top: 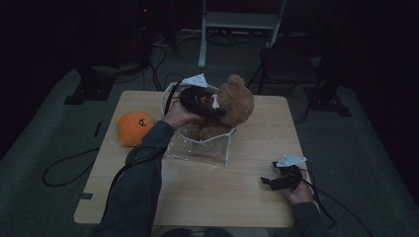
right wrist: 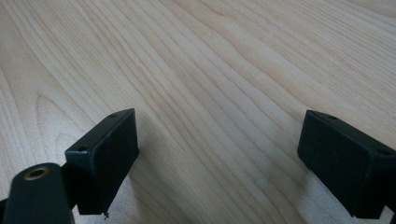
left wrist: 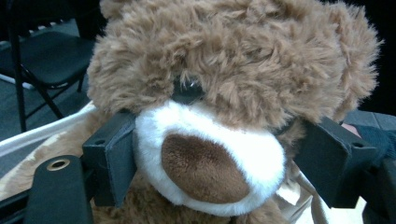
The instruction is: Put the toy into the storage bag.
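Observation:
A brown teddy bear [top: 232,101] sits upright in a clear plastic bag [top: 197,148] at the middle of the wooden table [top: 237,197]. My left gripper [top: 210,106] points at the bear's face. In the left gripper view, the bear [left wrist: 233,56] is very close and its white muzzle lies between the jaws of my left gripper [left wrist: 219,154]. The left pad rests against the muzzle's side, while the right pad stands a little clear of it. My right gripper [top: 269,181] rests low over the table's near right part. In its own view, the right gripper [right wrist: 224,154] is open over bare wood.
An orange round plush toy [top: 133,127] lies on the table's left side. A dark folding chair [top: 289,61] and a white stand [top: 239,22] are behind the table. Cables trail on the floor at the left and right.

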Demonstrator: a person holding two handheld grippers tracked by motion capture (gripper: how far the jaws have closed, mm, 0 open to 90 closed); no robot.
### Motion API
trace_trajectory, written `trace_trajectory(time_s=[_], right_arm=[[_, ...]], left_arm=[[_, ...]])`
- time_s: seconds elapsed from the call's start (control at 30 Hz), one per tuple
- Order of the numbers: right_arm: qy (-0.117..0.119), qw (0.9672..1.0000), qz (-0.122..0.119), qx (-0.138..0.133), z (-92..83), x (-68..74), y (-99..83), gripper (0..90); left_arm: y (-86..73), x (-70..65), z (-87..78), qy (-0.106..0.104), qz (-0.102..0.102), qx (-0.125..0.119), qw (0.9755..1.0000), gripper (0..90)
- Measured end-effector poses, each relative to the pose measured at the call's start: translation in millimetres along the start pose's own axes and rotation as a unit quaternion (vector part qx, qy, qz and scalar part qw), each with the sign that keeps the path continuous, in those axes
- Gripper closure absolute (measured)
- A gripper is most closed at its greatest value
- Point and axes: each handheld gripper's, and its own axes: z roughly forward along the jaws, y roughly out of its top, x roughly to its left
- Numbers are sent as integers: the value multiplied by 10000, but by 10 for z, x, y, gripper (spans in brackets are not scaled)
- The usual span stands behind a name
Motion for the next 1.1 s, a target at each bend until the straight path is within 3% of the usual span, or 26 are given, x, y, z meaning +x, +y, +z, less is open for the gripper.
trace_trajectory(time_s=[0.3,0.43,0.63,1.0,1.1], right_arm=[[2,10000,8,-1,0,1,0,116],[3,10000,6,-2,0,1,0,116],[1,10000,-3,-3,0,0,0,116],[-1,10000,-5,-5,0,-1,0,116],[4,10000,-6,-8,0,-1,0,116]], left_arm=[[3,-3,-31,72,25,-235,9997,207],[25,-39,-52,138,118,-510,9985,209],[22,-49,-6,8,148,-207,9997,222],[45,-36,-55,144,74,-543,9984,286],[55,-49,-33,170,93,-507,9985,337]])
